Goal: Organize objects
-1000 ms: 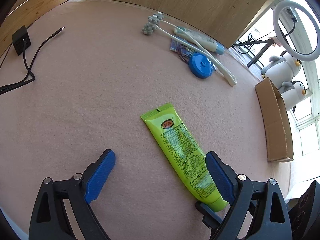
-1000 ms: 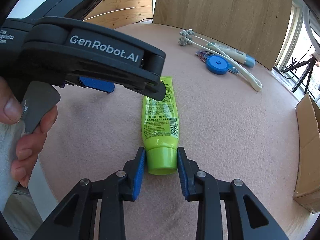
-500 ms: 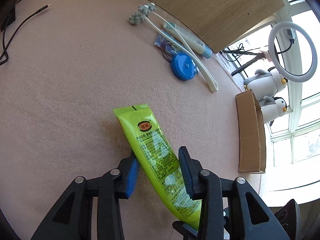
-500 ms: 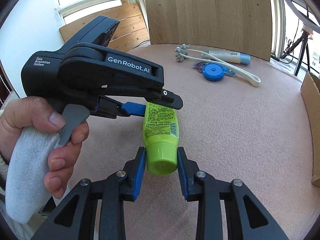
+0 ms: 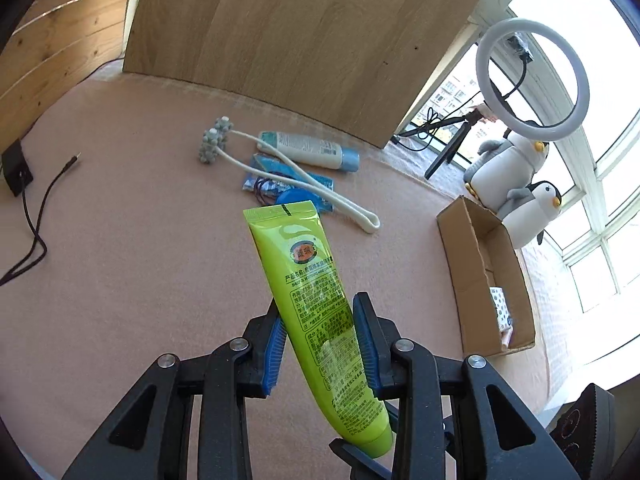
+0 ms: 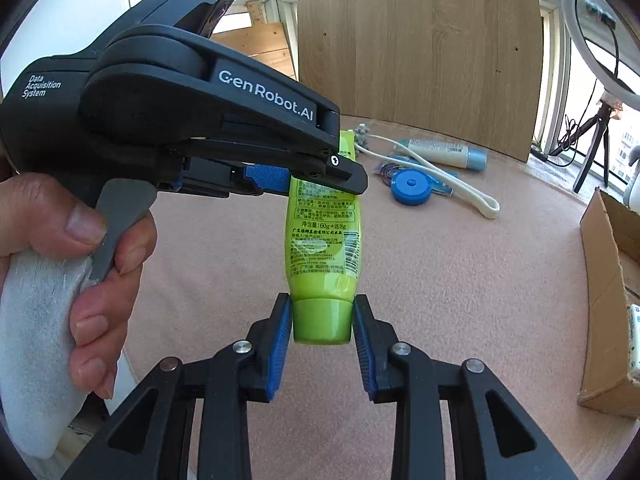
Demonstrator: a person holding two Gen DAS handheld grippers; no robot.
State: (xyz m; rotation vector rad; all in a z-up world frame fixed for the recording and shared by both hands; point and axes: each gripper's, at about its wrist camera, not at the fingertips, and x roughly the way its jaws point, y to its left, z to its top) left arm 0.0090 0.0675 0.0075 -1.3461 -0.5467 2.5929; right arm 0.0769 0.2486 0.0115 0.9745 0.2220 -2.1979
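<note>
Left wrist view: the left gripper [image 5: 320, 322] is closed on the mid-body of the lime-green plastic squeeze tube [image 5: 308, 292], which is held clear of the pink felt table surface [image 5: 132, 240]. Right wrist view: the right gripper [image 6: 322, 320] clamps the tube's green cap [image 6: 322, 322] between its blue pads. An open brown cardboard box [image 6: 600, 300] sits right of both grippers.

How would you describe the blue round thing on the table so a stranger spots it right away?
On the pink table, look before the upright wooden board, where small items cluster. The round blue tape measure lies beside the white looped massager; it is the only flat disc there, with a centre button.
</note>
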